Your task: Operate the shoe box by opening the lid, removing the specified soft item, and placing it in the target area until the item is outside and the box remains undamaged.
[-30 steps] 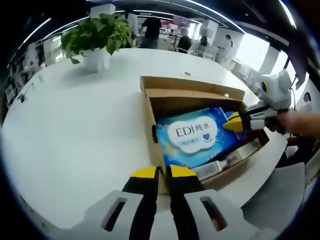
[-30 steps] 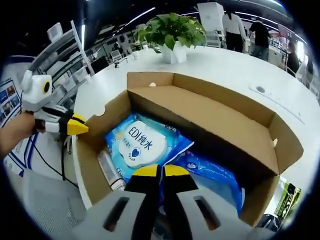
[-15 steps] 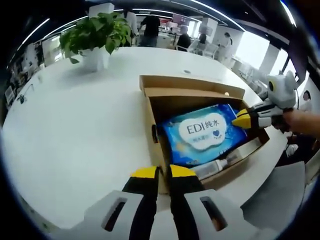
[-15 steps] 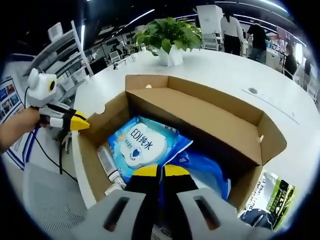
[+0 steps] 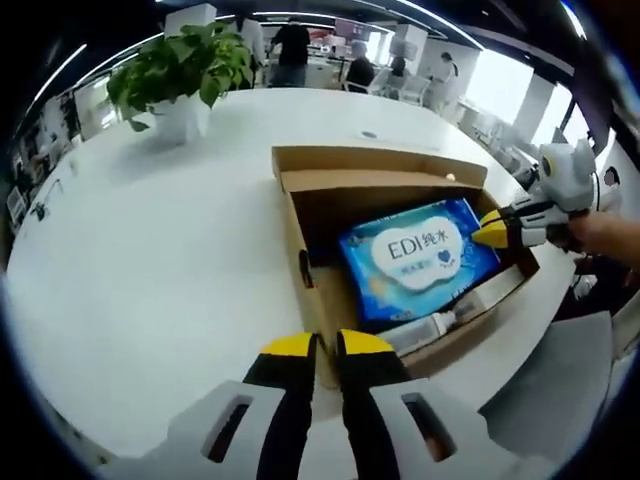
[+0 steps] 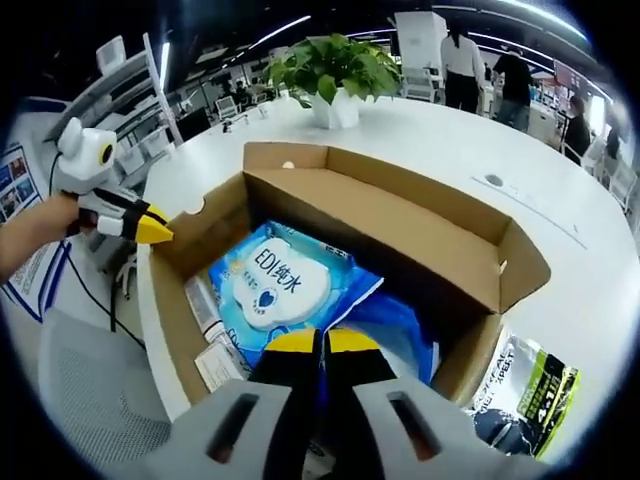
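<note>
The open shoe box [image 5: 385, 250] is sitting on the white table [image 5: 150, 250] with a blue wipes pack [image 5: 420, 255] lying inside it. The left gripper [image 5: 320, 347] is hovering at the box's near wall, its jaws pressed together on nothing. The right gripper [image 6: 320, 343] is reaching over the box's near edge, jaws pinching the blue pack's near end. A potted plant [image 6: 330, 70] is standing far across the table, and a dark pouch [image 6: 525, 395] is lying just right of the box

brown cardboard shoe box [image 6: 420, 225], blue wipes pack [image 6: 290, 290] with white label, yellow-tipped black jaws, white table [image 5: 150, 240].
</note>
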